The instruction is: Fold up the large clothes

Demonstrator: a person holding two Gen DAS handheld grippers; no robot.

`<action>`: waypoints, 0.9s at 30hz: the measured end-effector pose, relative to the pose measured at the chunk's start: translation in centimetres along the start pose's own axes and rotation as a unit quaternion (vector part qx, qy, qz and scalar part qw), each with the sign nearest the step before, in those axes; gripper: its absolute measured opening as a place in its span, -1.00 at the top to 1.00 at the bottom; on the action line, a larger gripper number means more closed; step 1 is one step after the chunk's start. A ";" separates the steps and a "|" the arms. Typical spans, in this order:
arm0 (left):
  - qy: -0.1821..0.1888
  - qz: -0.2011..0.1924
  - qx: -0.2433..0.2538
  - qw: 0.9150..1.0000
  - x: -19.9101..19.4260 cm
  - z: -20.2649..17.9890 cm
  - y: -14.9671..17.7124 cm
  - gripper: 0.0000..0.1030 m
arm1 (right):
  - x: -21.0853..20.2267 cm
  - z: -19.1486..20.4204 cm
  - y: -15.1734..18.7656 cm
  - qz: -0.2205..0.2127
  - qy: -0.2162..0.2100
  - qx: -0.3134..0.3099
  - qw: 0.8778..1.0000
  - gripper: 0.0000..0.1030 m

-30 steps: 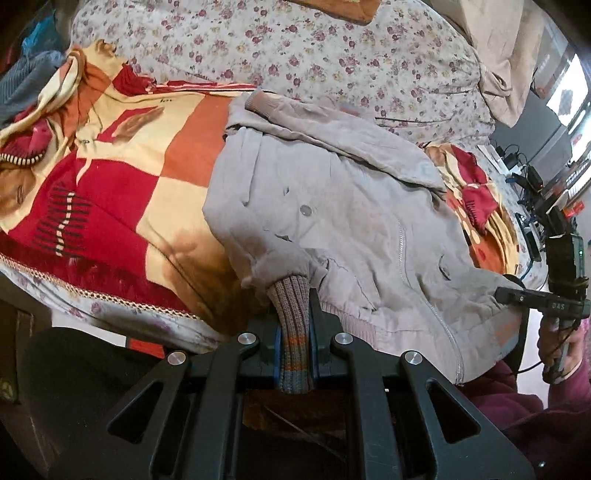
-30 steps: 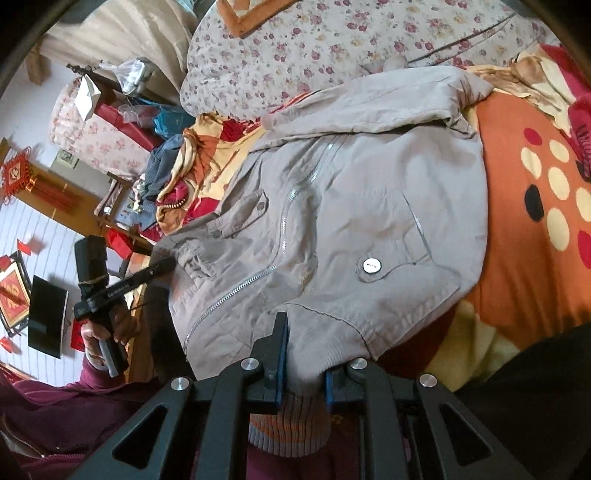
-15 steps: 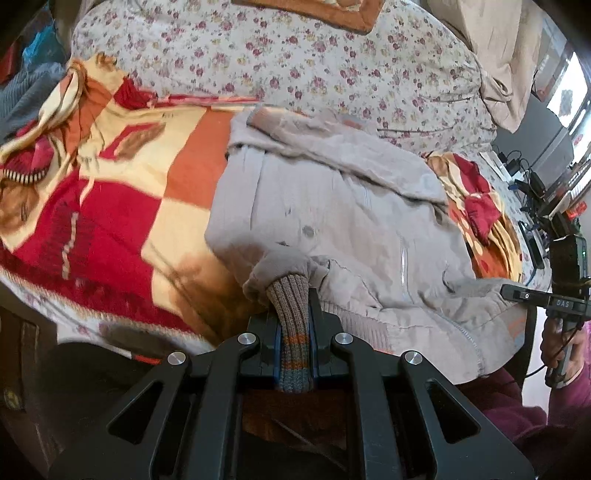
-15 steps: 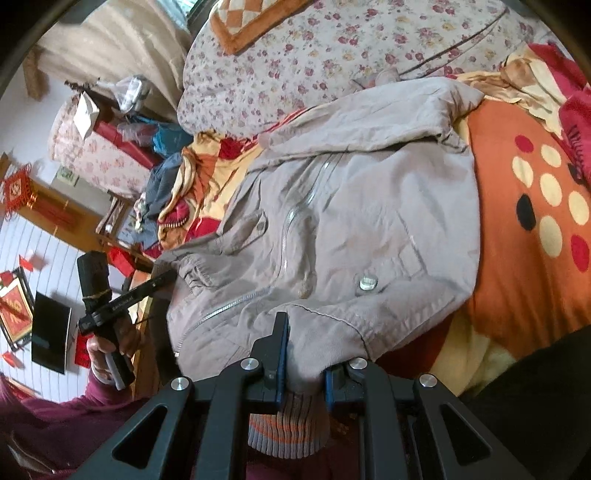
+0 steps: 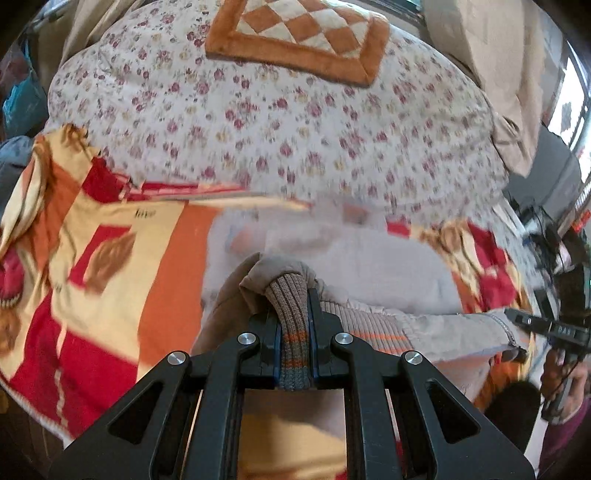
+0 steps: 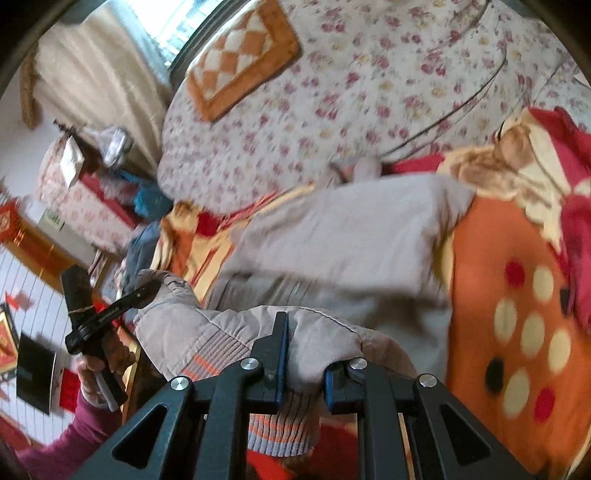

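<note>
A grey-beige jacket (image 5: 388,266) with ribbed knit hem lies on a red, orange and cream blanket (image 5: 110,277) on the bed. My left gripper (image 5: 293,332) is shut on the knit hem (image 5: 291,325) at one bottom corner and holds it lifted over the jacket. My right gripper (image 6: 303,354) is shut on the other bottom corner of the jacket (image 6: 332,236), its striped hem (image 6: 280,428) hanging between the fingers. The lifted bottom edge runs between both grippers. The jacket's upper part lies flat and is blurred.
A floral quilt (image 5: 277,110) with a checkered orange cushion (image 5: 303,33) is heaped behind the jacket. Beige curtains (image 6: 103,74) and a cluttered side table (image 6: 74,173) stand at the left in the right wrist view. The other hand-held gripper (image 5: 554,328) shows at the right edge.
Both grippers have lifted the jacket's bottom edge and carried it forward over the jacket's body toward the collar. The view now shows more of the quilt and cushion.
</note>
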State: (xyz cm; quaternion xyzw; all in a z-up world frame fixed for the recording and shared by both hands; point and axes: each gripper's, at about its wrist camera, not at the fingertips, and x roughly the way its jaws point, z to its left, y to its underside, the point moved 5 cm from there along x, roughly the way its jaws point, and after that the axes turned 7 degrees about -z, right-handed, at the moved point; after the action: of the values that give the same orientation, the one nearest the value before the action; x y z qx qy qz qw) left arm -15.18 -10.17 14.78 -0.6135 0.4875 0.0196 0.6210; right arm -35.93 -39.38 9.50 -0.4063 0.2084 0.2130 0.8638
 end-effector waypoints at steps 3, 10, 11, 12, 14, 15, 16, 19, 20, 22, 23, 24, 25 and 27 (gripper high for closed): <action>-0.013 -0.004 -0.007 1.000 3.4 0.3 -2.5 0.81 | 2.0 -1.5 -2.9 -0.008 0.017 0.014 1.000 0.73; -0.035 0.028 -0.023 0.999 11.4 1.5 -5.6 0.81 | 7.5 -5.1 -8.0 -0.009 0.052 0.036 0.998 0.72; -0.038 0.029 -0.024 0.999 12.1 1.6 -5.8 0.81 | 8.1 -5.5 -8.4 -0.008 0.053 0.042 0.998 0.73; -0.042 0.035 -0.027 0.998 13.3 1.8 -5.9 0.81 | 9.0 -6.2 -8.9 -0.008 0.053 0.052 0.997 0.73; -0.038 0.050 -0.035 0.997 16.2 2.3 -5.9 0.80 | 10.6 -7.8 -9.6 -0.008 0.058 0.080 0.995 0.73; -0.036 0.055 -0.039 0.997 17.0 2.5 -5.8 0.77 | 11.4 -8.6 -9.8 -0.006 0.062 0.092 0.994 0.73; -0.033 0.064 -0.051 0.996 18.4 3.0 -5.6 0.74 | 12.0 -9.3 -9.9 -0.002 0.068 0.099 0.993 0.70; -0.020 0.077 -0.088 0.993 20.5 4.4 -5.4 0.27 | 12.6 -10.4 -10.1 -0.011 0.087 0.099 0.991 0.29; -0.016 0.075 -0.096 0.992 20.5 4.7 -5.4 0.09 | 12.2 -10.4 -10.2 -0.022 0.090 0.094 0.991 0.13; -0.011 0.063 -0.107 0.992 19.8 5.5 -5.8 -0.16 | 10.6 -9.7 -10.3 -0.044 0.102 0.075 0.991 0.10; -0.014 0.058 -0.107 0.992 19.3 5.6 -6.0 -0.30 | 9.9 -9.2 -10.3 -0.047 0.105 0.065 0.991 0.10; -0.019 0.050 -0.106 0.993 18.5 5.8 -6.2 -0.33 | 9.1 -8.4 -10.1 -0.049 0.104 0.051 0.992 0.10; -0.022 0.043 -0.102 0.994 17.4 5.9 -6.4 -0.33 | 8.7 -7.6 -9.9 -0.051 0.099 0.037 0.993 0.10; -0.033 0.042 -0.092 0.994 16.4 6.0 -6.4 -0.33 | 8.6 -5.4 -9.0 -0.041 0.086 -0.009 0.995 0.10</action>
State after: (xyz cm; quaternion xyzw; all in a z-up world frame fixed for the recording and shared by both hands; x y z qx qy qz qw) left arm 0.84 -16.49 7.82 -0.6456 0.4883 0.1108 0.5766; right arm -25.04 -47.19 7.26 -0.4387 0.2632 0.1434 0.8472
